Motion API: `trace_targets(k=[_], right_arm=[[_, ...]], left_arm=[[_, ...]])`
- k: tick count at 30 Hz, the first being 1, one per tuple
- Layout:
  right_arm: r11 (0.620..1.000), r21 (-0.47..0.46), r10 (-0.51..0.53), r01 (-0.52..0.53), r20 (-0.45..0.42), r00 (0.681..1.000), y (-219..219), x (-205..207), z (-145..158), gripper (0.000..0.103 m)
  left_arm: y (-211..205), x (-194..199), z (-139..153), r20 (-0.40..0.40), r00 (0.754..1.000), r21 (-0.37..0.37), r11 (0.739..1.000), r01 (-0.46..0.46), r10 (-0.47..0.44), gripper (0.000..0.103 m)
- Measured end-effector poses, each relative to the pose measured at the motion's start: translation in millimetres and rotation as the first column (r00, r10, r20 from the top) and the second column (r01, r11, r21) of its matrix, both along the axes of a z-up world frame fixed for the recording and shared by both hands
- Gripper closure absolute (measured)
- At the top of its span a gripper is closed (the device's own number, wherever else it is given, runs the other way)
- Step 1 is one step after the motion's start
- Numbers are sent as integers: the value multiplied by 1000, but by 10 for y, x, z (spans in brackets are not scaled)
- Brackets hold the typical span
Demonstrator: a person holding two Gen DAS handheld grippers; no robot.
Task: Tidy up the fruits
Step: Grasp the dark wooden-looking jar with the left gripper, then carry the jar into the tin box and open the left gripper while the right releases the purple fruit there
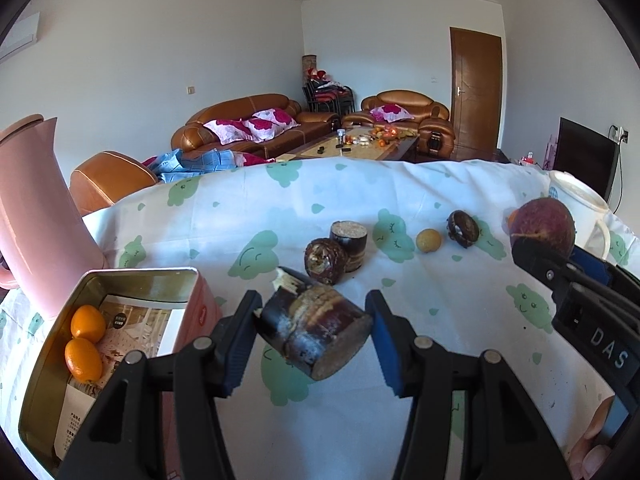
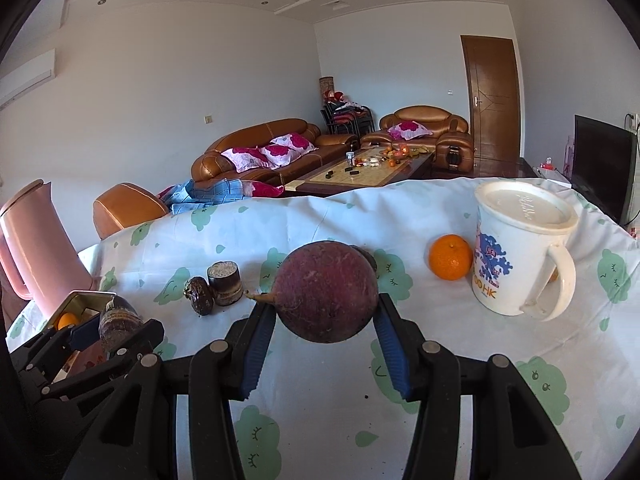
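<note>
right tongs [image 1: 538,250]: "DAS" | white mug [image 2: 520,256]: "HK" partly readable

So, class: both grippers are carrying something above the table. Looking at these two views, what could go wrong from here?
1. The sugarcane piece sits skewed in the left gripper, touching mainly one pad; it may twist free.
2. The round purple fruit is held by the right gripper only low on its sides, so it could roll out.
3. The open tin beside the pink jug is narrow; a drop could miss.
</note>
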State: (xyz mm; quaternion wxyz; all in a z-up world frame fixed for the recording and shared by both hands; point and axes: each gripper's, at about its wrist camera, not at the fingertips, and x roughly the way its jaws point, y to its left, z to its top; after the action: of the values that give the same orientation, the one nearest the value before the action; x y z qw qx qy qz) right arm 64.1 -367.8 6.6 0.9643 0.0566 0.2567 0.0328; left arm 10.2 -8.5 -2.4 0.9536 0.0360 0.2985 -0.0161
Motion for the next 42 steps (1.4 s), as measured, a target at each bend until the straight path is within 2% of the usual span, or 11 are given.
trace_targets(k=[5,21,33,42], right_arm=[[1000,-20,-7,7,16,1000,38,-112,15,50],[999,-11,-36,36,37,999,90,-452,52,50],[998,-11,-60,61,22,998,162,-576,33,50],[999,-10,-32,32,17,999,419,-638,48,51]], left_arm=[[-6,-106,22,34,999,12,1000,16,-16,48],[110,-350,56,64,996,21,998,54,-55,48],[245,-545,249,155,980,42,992,121,-126,48],[500,-545,365,173,977,17,992,124,-125,48]])
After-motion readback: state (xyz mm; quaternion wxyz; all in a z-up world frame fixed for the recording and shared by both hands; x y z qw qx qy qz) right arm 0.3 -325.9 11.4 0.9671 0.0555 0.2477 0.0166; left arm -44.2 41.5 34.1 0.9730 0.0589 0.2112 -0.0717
